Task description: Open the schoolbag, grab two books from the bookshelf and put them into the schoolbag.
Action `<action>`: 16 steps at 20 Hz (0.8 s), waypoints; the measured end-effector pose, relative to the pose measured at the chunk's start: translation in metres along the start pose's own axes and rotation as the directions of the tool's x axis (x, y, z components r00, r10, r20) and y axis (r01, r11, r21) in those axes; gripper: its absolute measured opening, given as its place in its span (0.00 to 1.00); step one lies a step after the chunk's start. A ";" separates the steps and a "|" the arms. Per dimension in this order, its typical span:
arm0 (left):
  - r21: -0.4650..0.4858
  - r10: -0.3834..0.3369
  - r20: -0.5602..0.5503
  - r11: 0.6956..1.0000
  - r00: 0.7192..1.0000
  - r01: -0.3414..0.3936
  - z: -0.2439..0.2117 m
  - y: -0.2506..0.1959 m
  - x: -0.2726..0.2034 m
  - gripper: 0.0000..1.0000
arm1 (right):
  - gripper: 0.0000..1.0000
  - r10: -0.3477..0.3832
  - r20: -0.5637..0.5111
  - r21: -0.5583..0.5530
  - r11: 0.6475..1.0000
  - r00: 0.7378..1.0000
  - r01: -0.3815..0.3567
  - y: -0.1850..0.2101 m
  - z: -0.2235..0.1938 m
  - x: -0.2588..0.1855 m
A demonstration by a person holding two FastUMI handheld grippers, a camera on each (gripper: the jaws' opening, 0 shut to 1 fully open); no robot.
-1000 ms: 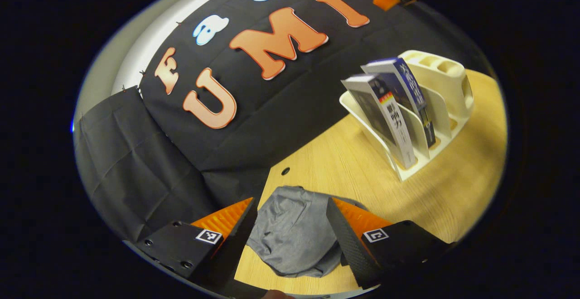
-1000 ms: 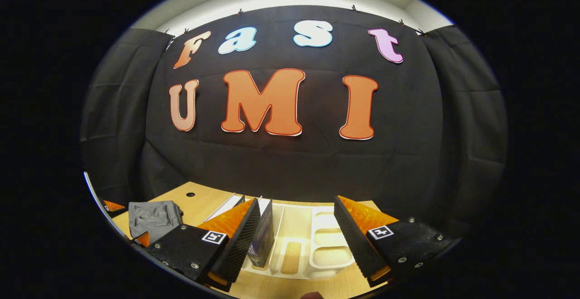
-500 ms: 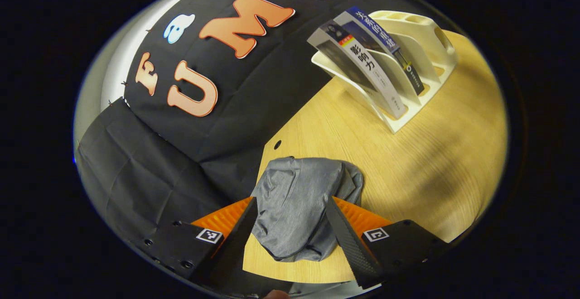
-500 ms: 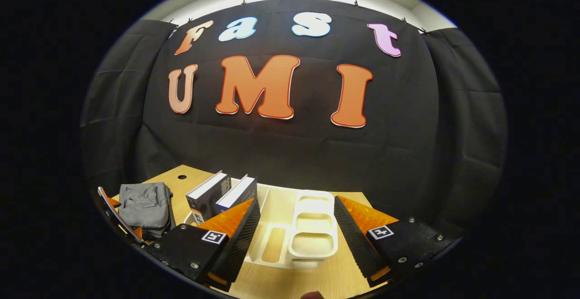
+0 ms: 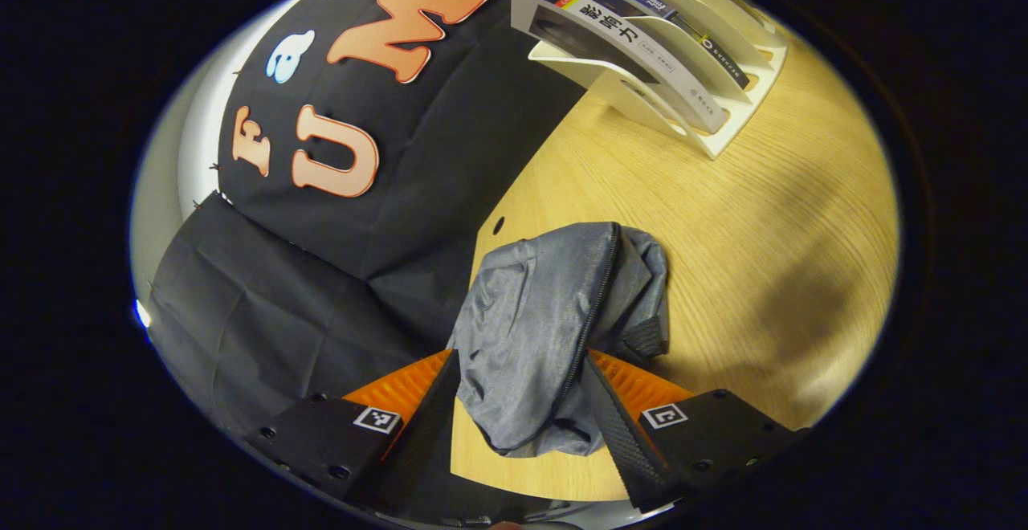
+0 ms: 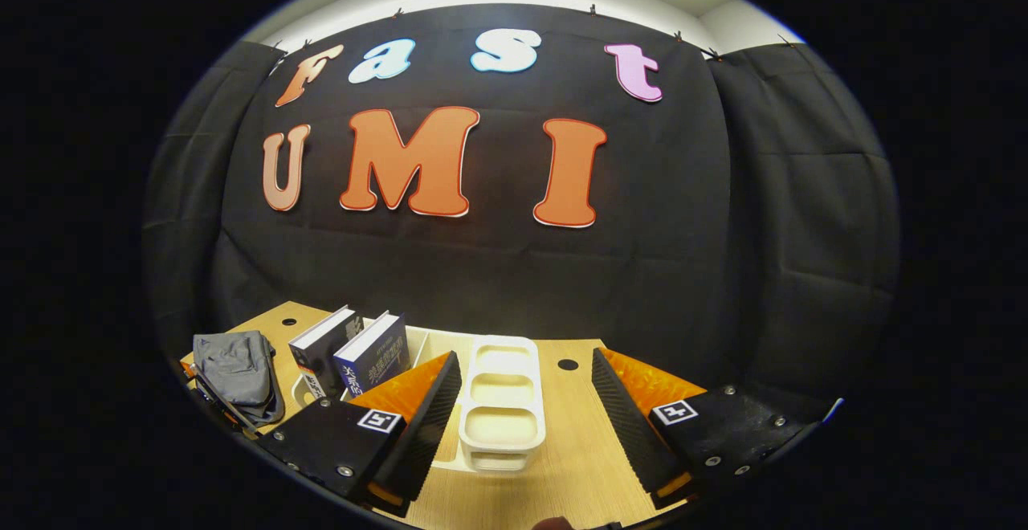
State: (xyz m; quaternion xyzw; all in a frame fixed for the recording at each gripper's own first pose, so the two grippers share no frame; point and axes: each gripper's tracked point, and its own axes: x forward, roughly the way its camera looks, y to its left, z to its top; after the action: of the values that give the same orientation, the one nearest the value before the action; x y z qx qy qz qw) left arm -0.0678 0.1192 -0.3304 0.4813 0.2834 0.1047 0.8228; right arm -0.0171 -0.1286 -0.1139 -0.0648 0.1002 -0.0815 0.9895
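In the left gripper view we see our left gripper w/ its fingers spread wide apart. The gray schoolbag lies flat on the wood table, and its near end sits in the gap between the two fingers. We can't tell if the fingers touch the cloth; they aren't squeezing it. A dark zipper runs down the bag and looks zipped up. A black strap pokes out on the bag's right side.

Far back on the table stands the white bookshelf. Two books lean in its slots side by side: the gray book in front and the blue book just behind it. The bag and the shelf are well apart.

In the right gripper view our right gripper is up over the table, fingers spread wide, w/ nothing in them. Between them, farther off, we see the white bookshelf w/ its small cups at the near end. The two books stand in the shelf's left part, to the left of our left finger. The schoolbag lies at the far left of the table, near the books but apart from the shelf.
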 end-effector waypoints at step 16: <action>-0.003 -0.040 -0.037 0.999 0.998 0.040 -0.005 0.022 0.067 0.65 | 0.97 -0.004 0.034 0.006 1.000 0.999 0.004 0.003 0.013 -0.020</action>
State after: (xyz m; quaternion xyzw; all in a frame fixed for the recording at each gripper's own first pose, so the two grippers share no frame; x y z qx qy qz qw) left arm -0.0132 0.1644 -0.3378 0.4726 0.3082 0.0974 0.8199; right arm -0.0334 -0.1209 -0.0982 -0.0634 0.0829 -0.0827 0.9911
